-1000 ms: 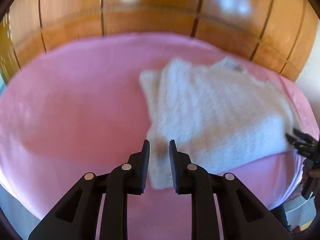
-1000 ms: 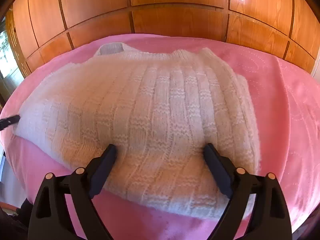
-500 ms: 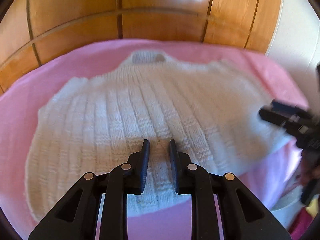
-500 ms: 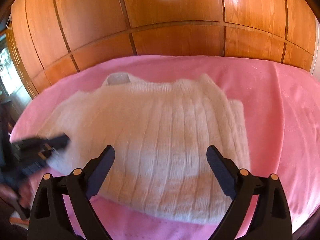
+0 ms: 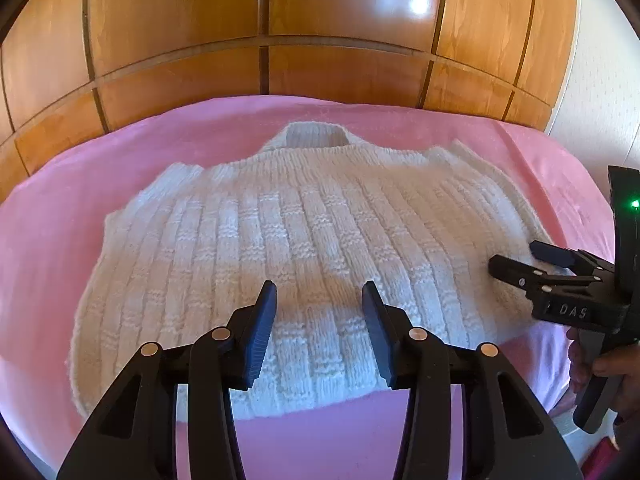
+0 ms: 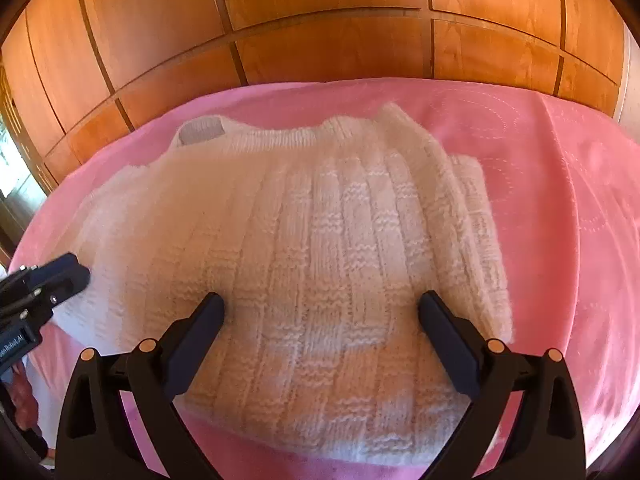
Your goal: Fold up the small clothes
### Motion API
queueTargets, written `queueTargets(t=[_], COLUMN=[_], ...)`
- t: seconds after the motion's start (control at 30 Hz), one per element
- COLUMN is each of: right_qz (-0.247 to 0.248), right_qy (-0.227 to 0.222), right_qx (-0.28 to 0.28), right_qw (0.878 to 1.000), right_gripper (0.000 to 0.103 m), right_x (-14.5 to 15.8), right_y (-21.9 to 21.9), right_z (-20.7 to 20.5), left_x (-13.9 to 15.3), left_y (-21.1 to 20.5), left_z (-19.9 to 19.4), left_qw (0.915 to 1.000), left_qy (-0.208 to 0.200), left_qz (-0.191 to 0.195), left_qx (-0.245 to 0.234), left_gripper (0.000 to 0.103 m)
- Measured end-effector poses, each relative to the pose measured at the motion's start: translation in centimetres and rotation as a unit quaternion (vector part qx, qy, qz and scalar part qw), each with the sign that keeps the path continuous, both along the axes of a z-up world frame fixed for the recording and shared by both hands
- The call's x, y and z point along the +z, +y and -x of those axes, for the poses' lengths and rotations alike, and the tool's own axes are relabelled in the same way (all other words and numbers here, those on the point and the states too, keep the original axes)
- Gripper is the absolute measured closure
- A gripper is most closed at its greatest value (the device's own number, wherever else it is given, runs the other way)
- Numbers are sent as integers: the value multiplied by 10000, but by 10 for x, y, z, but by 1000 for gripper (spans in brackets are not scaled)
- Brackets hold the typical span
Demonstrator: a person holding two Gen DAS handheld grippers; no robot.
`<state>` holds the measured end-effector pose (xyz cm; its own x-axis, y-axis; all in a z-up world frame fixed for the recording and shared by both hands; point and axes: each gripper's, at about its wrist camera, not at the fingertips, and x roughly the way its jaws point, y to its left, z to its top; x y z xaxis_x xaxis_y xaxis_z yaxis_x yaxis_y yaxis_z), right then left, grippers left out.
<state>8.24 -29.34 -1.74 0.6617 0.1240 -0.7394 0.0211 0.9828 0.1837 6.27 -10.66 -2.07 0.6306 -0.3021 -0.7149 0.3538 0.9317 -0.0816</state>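
A white ribbed knit sweater lies flat on the pink bedcover, collar at the far side and sleeves tucked in. My left gripper hovers over the near hem at the middle. Its jaws are opening, with only the knit surface below and nothing pinched. My right gripper stands over the sweater near its right half, jaws opening wide and holding nothing. The right gripper also shows at the sweater's right edge. The left gripper shows at the left edge.
A wall of glossy wooden panels rises behind the bed. A white wall is at the right. A hand holds the right gripper's handle. Bare pink cover spreads to the right of the sweater.
My left gripper swept from the sweater's left edge to over its middle, and its nearly shut jaws have spread apart. The right gripper stayed over the sweater, jaws slightly wider.
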Motion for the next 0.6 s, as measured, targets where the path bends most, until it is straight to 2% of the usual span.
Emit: queueTargets(t=[0.23, 0.57, 0.6], right_qz=[-500, -1023, -1045], right_qy=[-232, 13, 54], right_qx=[-314, -806, -845], right_qw=[9980, 9915, 9909], right_gripper=[3, 3, 3], right_x=[19, 0, -2], right_y=[-29, -73, -75], right_z=[3, -1, -1], left_x=[5, -4, -5], left_y=[7, 22, 24], left_z=[5, -3, -4], left_qw=[9999, 9994, 9992], left_qy=[-51, 161, 183], left_qz=[36, 86, 108], left_qx=[91, 307, 329], left_gripper=[60, 60, 52])
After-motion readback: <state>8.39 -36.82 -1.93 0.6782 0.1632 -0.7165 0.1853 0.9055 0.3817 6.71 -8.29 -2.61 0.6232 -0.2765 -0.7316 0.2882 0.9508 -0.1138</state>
